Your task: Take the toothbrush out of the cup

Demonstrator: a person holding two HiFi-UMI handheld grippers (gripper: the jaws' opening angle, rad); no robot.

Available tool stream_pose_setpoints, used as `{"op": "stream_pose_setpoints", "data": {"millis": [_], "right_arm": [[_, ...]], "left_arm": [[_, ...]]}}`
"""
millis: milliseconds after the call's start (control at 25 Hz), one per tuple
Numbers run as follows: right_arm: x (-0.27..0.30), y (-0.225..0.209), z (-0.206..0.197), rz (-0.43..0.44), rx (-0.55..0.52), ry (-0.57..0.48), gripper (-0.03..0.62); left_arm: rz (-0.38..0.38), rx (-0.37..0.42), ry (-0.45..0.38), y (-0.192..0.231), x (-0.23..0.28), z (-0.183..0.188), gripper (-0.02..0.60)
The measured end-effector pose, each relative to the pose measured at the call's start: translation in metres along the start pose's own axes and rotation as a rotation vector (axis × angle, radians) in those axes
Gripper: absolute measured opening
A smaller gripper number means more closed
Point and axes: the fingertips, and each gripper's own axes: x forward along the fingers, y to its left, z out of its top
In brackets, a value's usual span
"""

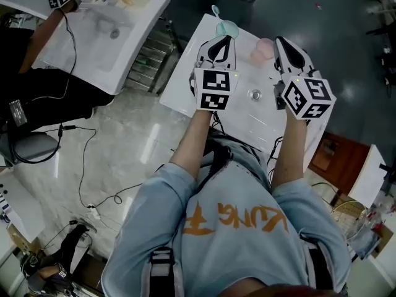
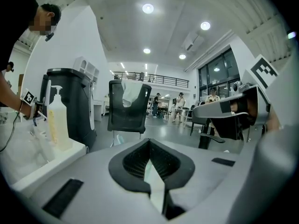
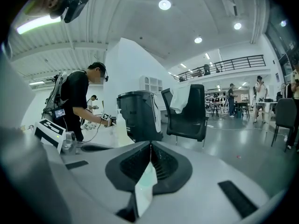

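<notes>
Only the head view shows the cup (image 1: 227, 27); left tool (image 1: 224, 41) and right tool (image 1: 281, 43) closed.

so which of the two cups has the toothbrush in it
The pale green cup, just beyond the left tongs: a toothbrush pokes out of it. The pink cup beside it shows none.

Green cup (image 1: 228, 25) at far edge of basin top (image 1: 185, 82): near side covered by left gripper (image 1: 224, 40) tip. Toothbrush (image 1: 215, 10): only head shows above rim, handle hidden inside. Near edge lost under the forearms (image 1: 192, 138). Pale wedge (image 2: 156, 190) below left jaws: unreadable.
</notes>
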Motion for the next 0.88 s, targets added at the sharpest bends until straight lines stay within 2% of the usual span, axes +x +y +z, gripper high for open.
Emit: {"op": "stream_pose_setpoints", "data": {"millis": [480,880], "right_arm": [[0.097,0.057,-0.008,0.041,-0.063,0.105,0.032],[0.150,0.071,-0.031,0.084,-0.147,0.237,0.032]], "left_arm": [[0.006,-0.073,0.028,0.087,0.012,-0.022,0.020],[0.029,-0.151,0.046,0.122,0.024,-0.039,0.020]]}}
